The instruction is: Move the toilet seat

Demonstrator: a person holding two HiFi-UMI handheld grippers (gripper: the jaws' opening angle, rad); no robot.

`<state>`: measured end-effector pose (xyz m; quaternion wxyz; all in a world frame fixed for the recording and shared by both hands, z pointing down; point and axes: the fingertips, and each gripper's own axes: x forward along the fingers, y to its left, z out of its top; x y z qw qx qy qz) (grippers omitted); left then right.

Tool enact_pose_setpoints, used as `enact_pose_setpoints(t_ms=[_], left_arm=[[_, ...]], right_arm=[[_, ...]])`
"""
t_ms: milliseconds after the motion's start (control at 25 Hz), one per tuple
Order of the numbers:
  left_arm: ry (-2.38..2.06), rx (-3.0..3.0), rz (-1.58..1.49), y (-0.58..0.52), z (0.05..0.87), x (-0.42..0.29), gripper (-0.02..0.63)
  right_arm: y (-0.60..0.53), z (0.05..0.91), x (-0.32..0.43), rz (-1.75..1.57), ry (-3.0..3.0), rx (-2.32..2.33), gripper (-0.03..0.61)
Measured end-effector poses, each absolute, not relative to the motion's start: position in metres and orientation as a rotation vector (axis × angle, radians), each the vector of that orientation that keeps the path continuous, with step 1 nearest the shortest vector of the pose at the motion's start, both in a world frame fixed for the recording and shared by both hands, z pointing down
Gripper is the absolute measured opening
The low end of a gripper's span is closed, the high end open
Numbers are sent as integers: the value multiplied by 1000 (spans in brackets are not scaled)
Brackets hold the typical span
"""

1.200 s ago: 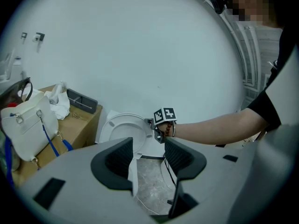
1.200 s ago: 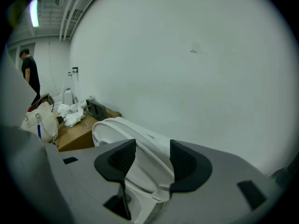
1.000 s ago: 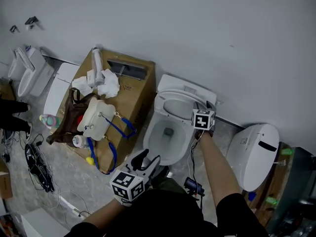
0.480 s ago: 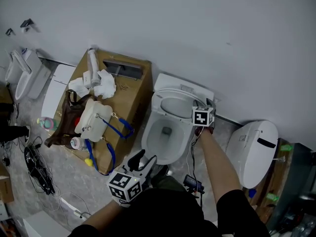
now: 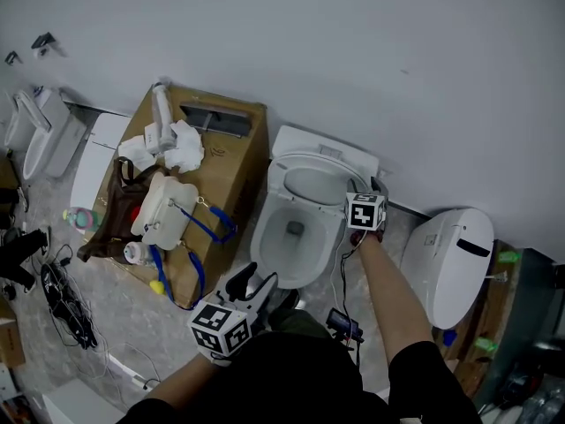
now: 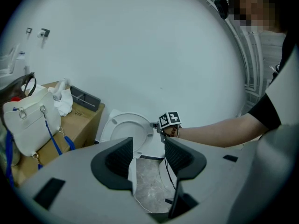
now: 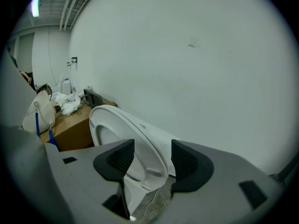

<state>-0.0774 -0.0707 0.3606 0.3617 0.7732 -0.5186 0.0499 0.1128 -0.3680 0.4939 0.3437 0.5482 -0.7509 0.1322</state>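
Observation:
The white toilet seat (image 5: 316, 182) stands raised over the open bowl (image 5: 294, 233), leaning back toward the wall. My right gripper (image 5: 372, 189) is at the seat's right edge. In the right gripper view the seat's rim (image 7: 135, 139) runs between the jaws of my right gripper (image 7: 148, 160). Those jaws have just been opening and stand apart, with a gap at the pads. My left gripper (image 5: 256, 283) hangs in front of the bowl, low and near my body. In its own view my left gripper (image 6: 148, 155) is open with nothing between its jaws.
A cardboard box (image 5: 231, 177) left of the toilet carries a white bag (image 5: 163, 210) with blue straps and crumpled paper (image 5: 181, 148). Another white toilet (image 5: 455, 259) stands at the right and more fixtures (image 5: 35, 135) at the far left. Cables (image 5: 66, 299) lie on the floor.
My right gripper has drawn back a little from the seat's right edge. The seat stays raised. My left gripper has kept its place.

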Motion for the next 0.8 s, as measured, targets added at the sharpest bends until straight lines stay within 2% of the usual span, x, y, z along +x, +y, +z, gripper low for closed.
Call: enact_pose_setpoints(t_ms=[240, 520, 800], left_arm=[[-1306, 2072, 103, -73, 344, -76, 221], [-1309, 2177, 89, -64, 308, -97, 221], [-1311, 2298, 9, -56, 258, -114, 220]], right_arm=[[-343, 443, 157, 361, -2048, 1526, 247], [-272, 332, 289, 567, -2136, 1892, 242], [-162, 188, 360, 323, -2210, 2121, 156]])
